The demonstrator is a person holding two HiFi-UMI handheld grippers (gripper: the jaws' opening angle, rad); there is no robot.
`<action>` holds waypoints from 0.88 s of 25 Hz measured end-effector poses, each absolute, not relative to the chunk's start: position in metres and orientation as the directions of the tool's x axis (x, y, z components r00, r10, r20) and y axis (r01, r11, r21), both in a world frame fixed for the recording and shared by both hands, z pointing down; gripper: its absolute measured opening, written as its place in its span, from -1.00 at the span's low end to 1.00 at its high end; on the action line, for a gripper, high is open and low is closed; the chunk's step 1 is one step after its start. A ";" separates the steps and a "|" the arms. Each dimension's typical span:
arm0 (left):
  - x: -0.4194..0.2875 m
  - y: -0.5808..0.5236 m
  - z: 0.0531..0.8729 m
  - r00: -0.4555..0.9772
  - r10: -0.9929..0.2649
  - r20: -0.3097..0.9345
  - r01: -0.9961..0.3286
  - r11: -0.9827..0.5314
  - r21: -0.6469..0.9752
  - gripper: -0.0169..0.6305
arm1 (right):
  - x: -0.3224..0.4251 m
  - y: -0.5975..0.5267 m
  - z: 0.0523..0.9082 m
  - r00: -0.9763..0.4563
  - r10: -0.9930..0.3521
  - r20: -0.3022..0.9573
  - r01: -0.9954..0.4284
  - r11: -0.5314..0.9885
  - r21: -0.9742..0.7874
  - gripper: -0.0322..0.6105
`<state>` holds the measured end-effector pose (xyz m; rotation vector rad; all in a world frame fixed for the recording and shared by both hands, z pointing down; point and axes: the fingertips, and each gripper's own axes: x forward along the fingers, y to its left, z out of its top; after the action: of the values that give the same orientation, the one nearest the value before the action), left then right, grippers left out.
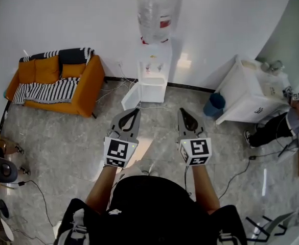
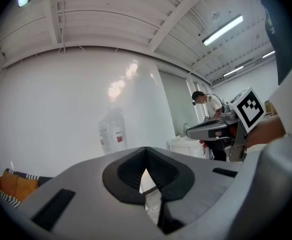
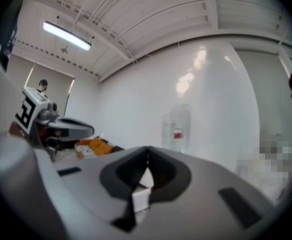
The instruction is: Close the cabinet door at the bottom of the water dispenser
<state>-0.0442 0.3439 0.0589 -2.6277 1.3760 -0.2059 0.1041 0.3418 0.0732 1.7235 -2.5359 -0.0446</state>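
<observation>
- No word, brand or number can be read in any view you have.
- The bottle on the water dispenser, far ahead of you, wears a red label. Its print is too small to read.
- Your left gripper and right gripper each carry a black-and-white square marker: a pattern only, no letters or digits.

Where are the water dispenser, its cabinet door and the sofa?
water dispenser (image 1: 155, 60), head view, white front above the taps.
cabinet door (image 1: 130, 97), head view, middle of the swung-out panel.
sofa (image 1: 47, 70), head view, orange back cushion.
</observation>
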 end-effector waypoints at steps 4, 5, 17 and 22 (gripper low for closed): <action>-0.043 0.348 0.062 0.551 -0.833 0.056 -0.808 -0.548 -0.215 -0.91 | 0.105 0.342 0.075 -0.377 -0.925 0.042 -0.922 0.380 0.072 -0.79; -0.044 0.347 0.061 0.545 -0.836 0.056 -0.811 -0.543 -0.217 -0.91 | 0.105 0.341 0.074 -0.380 -0.924 0.041 -0.921 0.382 0.071 -0.79; -0.041 0.328 0.073 0.529 -0.845 0.077 -0.814 -0.530 -0.238 -0.91 | 0.105 0.324 0.087 -0.394 -0.918 0.046 -0.916 0.396 0.061 -0.79; -0.043 0.304 0.073 0.530 -0.845 0.075 -0.813 -0.531 -0.239 -0.91 | 0.101 0.302 0.089 -0.398 -0.916 0.052 -0.914 0.401 0.058 -0.79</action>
<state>-0.0430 0.3039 0.0727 -2.5913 1.4175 -0.2709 0.1013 0.3016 0.0887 1.6789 -2.5653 -0.0303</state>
